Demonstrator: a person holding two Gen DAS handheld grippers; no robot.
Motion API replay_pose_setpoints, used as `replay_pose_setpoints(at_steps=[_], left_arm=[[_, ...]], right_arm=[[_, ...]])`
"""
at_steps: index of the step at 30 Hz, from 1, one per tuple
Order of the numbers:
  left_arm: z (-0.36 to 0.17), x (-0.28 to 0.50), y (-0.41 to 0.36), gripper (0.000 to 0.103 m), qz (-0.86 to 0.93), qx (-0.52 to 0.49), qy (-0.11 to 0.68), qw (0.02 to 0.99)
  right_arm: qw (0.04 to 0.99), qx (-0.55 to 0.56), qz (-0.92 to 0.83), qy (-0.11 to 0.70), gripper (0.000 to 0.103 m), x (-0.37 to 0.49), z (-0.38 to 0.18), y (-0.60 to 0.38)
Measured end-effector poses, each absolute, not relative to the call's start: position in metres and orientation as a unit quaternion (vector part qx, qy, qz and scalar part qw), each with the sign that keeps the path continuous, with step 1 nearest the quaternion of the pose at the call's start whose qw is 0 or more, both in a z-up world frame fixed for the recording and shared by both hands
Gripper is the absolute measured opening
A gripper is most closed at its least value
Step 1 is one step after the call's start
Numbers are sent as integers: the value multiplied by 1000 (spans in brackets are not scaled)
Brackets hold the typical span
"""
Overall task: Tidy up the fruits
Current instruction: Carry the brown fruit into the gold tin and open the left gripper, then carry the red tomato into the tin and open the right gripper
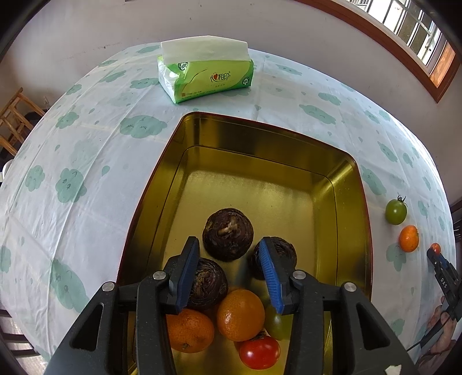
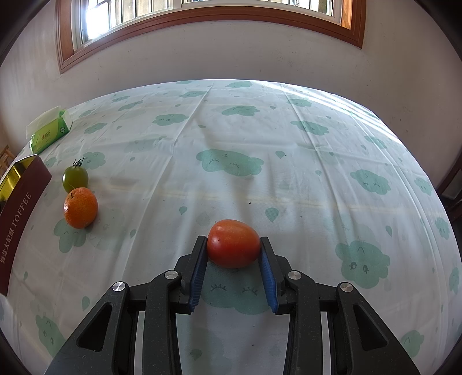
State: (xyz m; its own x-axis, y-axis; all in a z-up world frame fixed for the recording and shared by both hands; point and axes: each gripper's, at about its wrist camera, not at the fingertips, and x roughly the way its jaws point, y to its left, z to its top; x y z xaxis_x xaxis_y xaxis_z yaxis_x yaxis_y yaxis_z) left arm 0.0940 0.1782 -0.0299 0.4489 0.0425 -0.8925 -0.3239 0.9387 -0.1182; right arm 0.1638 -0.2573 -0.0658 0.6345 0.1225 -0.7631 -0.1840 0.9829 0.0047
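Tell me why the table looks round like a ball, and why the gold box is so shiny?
In both wrist views the fisheye lens bends the flat table into a dome. In the left wrist view the tin is bare metal and mirrors the window light; in the right wrist view the window glares white.

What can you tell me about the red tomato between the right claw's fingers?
The red tomato is smooth, glossy and slightly egg-shaped, orange-red with a small dark speck and no stem visible. It lies long side across the right claw, whose blue ribbed pads press on its two ends. Whether it rests on the cloud-print tablecloth or is just lifted cannot be told. In the left wrist view it shows only as a small red dot at that claw's tip.
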Motion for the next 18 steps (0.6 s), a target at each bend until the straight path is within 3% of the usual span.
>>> replay_pose_setpoints(at_steps=[18], left_arm=[[10,39,158,71,101,-83,461,878]], right_arm=[[903,-38,85,419,36,164,-66,-257]])
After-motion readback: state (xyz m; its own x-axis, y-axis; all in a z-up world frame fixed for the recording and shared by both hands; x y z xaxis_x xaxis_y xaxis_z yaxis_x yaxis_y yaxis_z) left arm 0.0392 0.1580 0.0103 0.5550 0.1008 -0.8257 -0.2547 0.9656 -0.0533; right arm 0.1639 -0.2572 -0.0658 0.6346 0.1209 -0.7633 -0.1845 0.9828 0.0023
